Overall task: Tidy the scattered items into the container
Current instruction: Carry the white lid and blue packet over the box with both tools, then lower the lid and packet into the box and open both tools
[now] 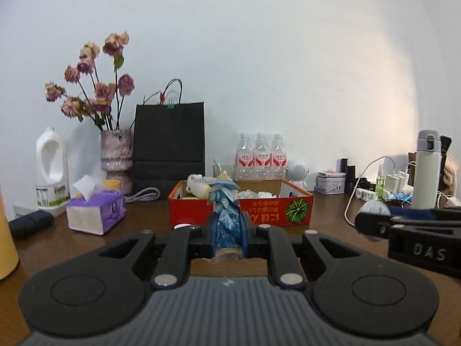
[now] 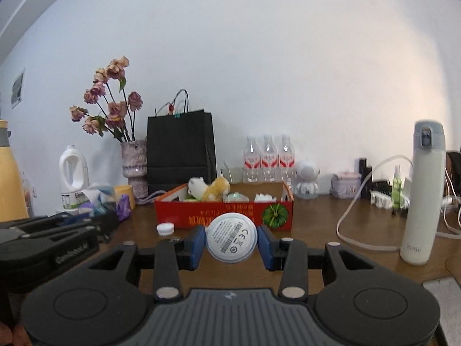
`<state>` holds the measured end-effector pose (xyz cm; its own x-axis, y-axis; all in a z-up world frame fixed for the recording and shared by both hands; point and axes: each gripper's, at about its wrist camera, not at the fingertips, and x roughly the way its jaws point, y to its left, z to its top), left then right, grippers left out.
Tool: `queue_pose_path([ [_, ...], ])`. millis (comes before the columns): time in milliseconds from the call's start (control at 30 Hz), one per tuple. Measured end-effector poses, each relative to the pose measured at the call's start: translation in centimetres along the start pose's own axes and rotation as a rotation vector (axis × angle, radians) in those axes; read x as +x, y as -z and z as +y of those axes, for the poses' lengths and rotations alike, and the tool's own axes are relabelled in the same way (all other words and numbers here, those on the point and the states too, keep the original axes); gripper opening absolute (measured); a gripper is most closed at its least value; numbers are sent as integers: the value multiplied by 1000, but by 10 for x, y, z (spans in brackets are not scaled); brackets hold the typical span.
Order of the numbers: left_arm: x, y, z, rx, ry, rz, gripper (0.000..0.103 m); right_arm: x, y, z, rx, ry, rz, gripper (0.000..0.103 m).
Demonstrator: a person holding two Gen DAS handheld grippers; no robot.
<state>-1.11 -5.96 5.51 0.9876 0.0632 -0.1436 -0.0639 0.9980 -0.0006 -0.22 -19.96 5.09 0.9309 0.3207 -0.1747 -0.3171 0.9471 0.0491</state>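
A red cardboard box (image 1: 198,210) (image 2: 184,212) stands mid-table, holding plush toys (image 2: 209,190) and pale wrapped items. My left gripper (image 1: 228,227) is shut on a crumpled blue packet (image 1: 227,225), held upright just in front of the box. My right gripper (image 2: 232,242) is shut on a round white device (image 2: 232,239) whose labelled underside faces the camera, also just in front of the box. A white bottle cap (image 2: 165,228) lies on the table by the box's left front corner. Each gripper shows at the edge of the other's view.
Behind the box stand a black paper bag (image 1: 168,141), a vase of dried flowers (image 1: 115,155), three water bottles (image 1: 260,155) and a white jug (image 1: 52,170). A purple tissue pack (image 1: 96,212) sits left. A tall white flask (image 2: 422,193), cables and chargers (image 1: 394,183) crowd the right.
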Motion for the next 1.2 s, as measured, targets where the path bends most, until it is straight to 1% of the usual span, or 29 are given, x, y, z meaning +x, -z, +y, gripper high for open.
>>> queue_pose_path([
  [100,21,-8,2,-9,21,3,16,11,-11,0,-24,17,-19,38],
  [233,64,-28,8,-9,27,9,16,43,-26,-9,-11,23,-36,38],
  [300,88,-39,14,-12,12,11,16,68,-36,-14,3,16,-25,38],
  [433,141,-63,29,-32,2,66,16,130,-56,-27,48,-33,30,38],
  [533,183,-78,37,-19,-3,80,16,177,-65,-33,54,-42,64,38],
  [567,201,-81,40,-19,-3,93,16,192,-68,-35,60,-45,68,38],
  [633,239,-89,45,-9,-15,143,16,230,-79,-40,70,-46,94,38],
  [700,275,-98,52,-25,-24,189,16,266,-93,-42,73,-38,109,38],
  [733,293,-102,56,-30,-17,218,17,284,-101,-44,75,-35,119,38],
  [767,312,-108,59,-33,-2,265,17,302,-110,-46,73,-35,142,38],
  [800,332,-114,64,-50,20,328,17,319,-118,-49,72,-41,177,38],
  [833,354,-120,71,-90,79,425,18,339,-128,-52,66,-57,239,38],
  [867,379,-126,79,-150,163,540,18,362,-138,-54,44,-86,343,38],
  [900,400,-130,85,-201,217,632,18,384,-146,-57,28,-120,444,38],
  [933,418,-134,86,-203,231,698,18,405,-153,-62,32,-158,537,38],
  [1000,448,-138,83,-151,221,766,18,445,-160,-70,87,-206,703,38],
  [1067,472,-132,82,-161,229,844,18,481,-159,-81,118,-184,831,38],
  [1133,490,-122,78,-138,229,897,18,503,-153,-92,117,-116,897,38],
  [1200,501,-109,72,-106,210,925,18,517,-143,-99,95,-73,942,38],
])
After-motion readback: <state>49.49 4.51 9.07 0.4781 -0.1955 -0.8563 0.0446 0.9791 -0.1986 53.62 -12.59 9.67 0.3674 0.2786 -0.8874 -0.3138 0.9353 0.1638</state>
